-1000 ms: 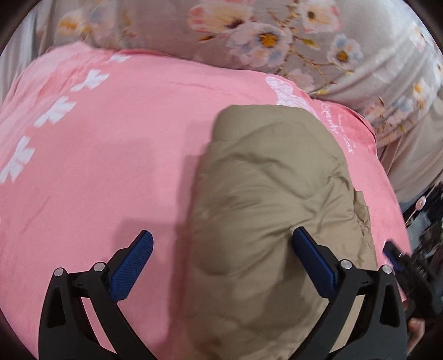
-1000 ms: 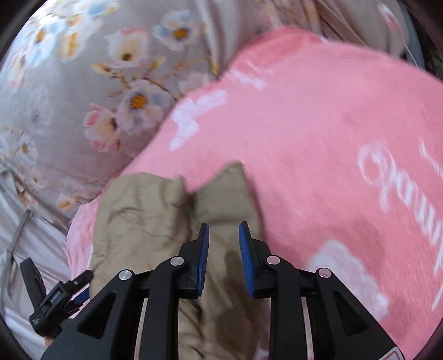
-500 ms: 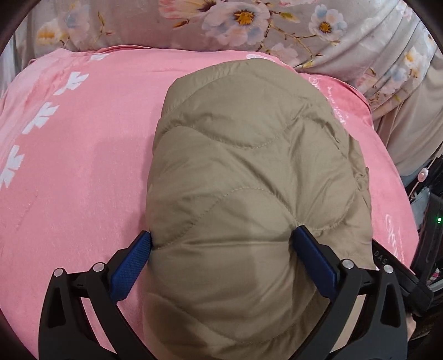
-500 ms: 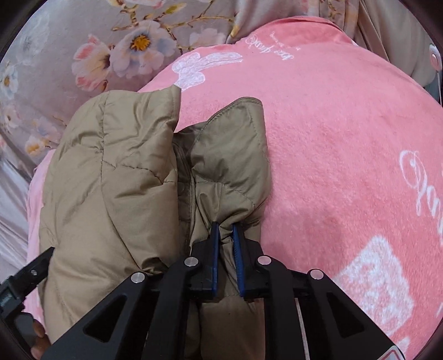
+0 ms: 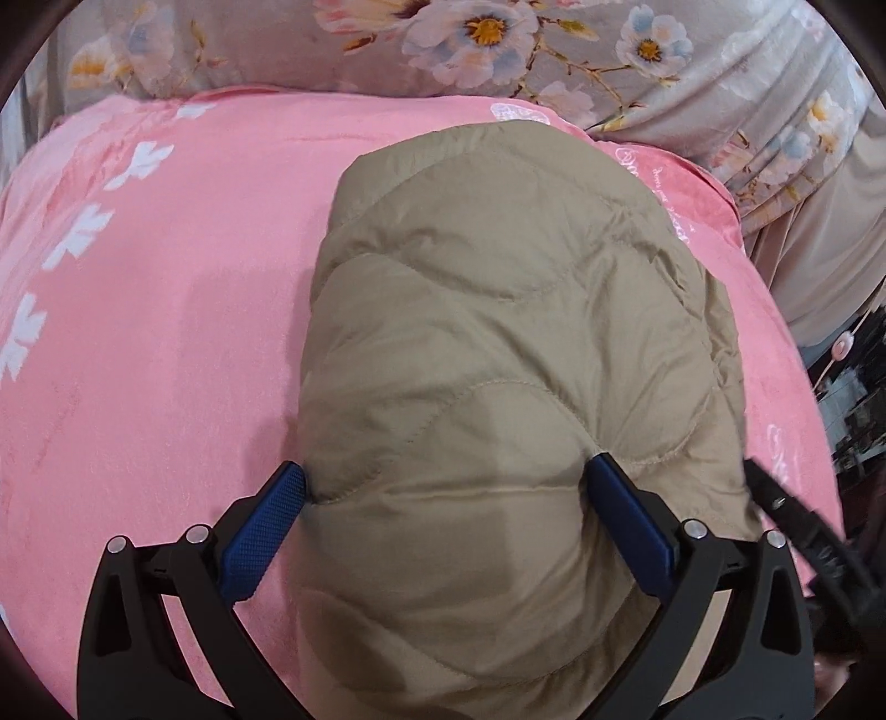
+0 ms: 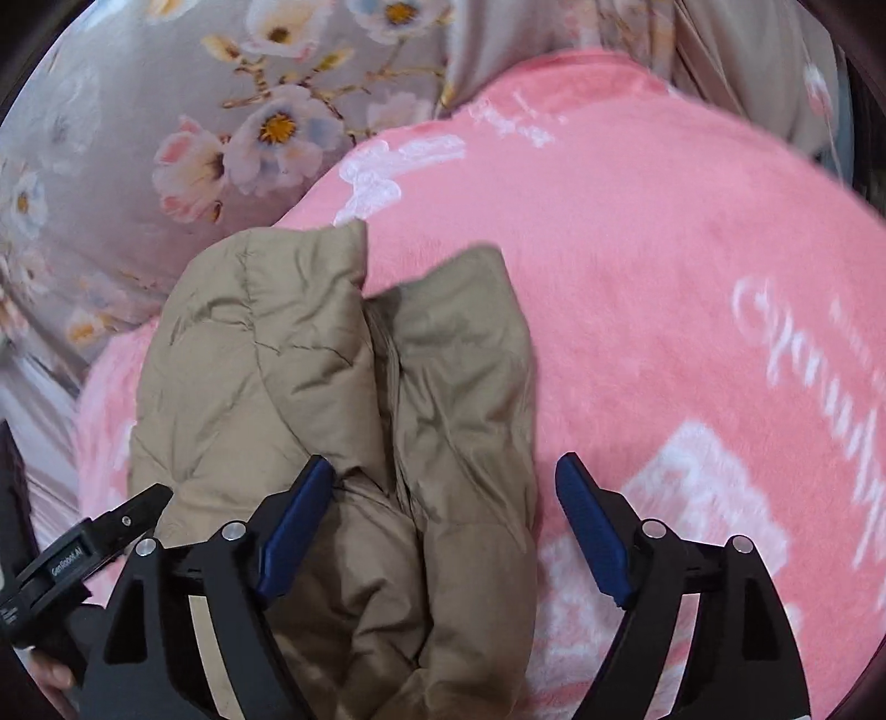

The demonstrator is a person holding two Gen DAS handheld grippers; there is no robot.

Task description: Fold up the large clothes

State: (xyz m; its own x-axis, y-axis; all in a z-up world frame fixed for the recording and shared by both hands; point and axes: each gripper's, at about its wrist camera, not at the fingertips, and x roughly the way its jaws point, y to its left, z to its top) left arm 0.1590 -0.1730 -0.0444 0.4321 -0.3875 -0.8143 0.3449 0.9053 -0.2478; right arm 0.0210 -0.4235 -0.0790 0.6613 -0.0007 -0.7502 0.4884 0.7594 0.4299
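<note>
Both tongs stand spread wide, gripping nothing: the left tongs [image 5: 443,509] straddle the folded tan puffer jacket [image 5: 509,354] with both pads against its sides, while the right tongs [image 6: 443,498] hover released above its edge. The jacket lies on the pink blanket [image 5: 166,332] covering the bed. Puffy filling will likely spring the loose flap [image 6: 459,354] open, undoing the fold.

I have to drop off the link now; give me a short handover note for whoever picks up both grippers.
Left gripper: open wide, straddling the folded tan quilted jacket, no grip.
Right gripper: open, over the jacket's side edge, holding nothing.
Jacket lies as a compact bundle on the pink blanket, near the floral bedding.
Done: the folds appear made.
Left: tidy the loose flaps on the right, then withdraw.
</note>
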